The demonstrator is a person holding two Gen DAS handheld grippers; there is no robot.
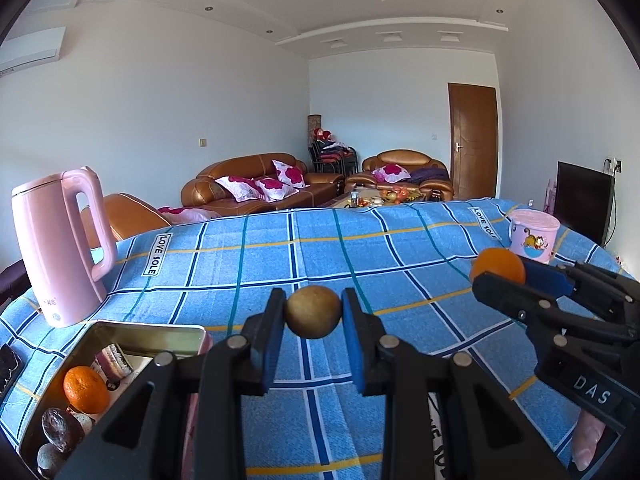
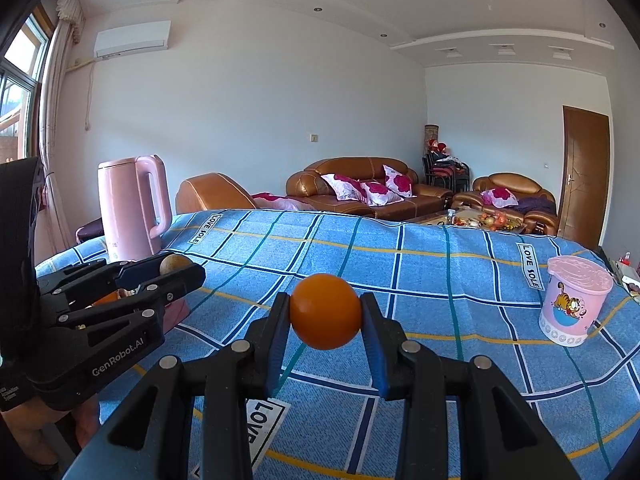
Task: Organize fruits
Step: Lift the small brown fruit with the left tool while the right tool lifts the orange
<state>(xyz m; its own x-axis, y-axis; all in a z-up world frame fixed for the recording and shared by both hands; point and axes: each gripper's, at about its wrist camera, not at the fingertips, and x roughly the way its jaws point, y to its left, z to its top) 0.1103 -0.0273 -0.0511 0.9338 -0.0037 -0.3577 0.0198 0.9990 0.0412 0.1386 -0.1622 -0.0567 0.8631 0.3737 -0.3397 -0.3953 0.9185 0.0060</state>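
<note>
Blue checked cloth [image 1: 280, 248]; left gripper [image 1: 313, 312] clamps brown fruit [image 1: 313, 312], right gripper [image 2: 325, 311] orange [image 2: 325, 311].

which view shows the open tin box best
The left wrist view: the tin box sits at lower left with its open inside showing, holding an orange and dark wrapped items. In the right wrist view the left gripper hides it almost wholly; only a scrap of orange and pink shows behind the fingers.

We see a round brown fruit [image 1: 313, 312] held up on the left and a smooth orange [image 2: 325, 311] on the right; another orange [image 1: 85, 389] lies in the near-left tin [image 1: 132, 334].
</note>
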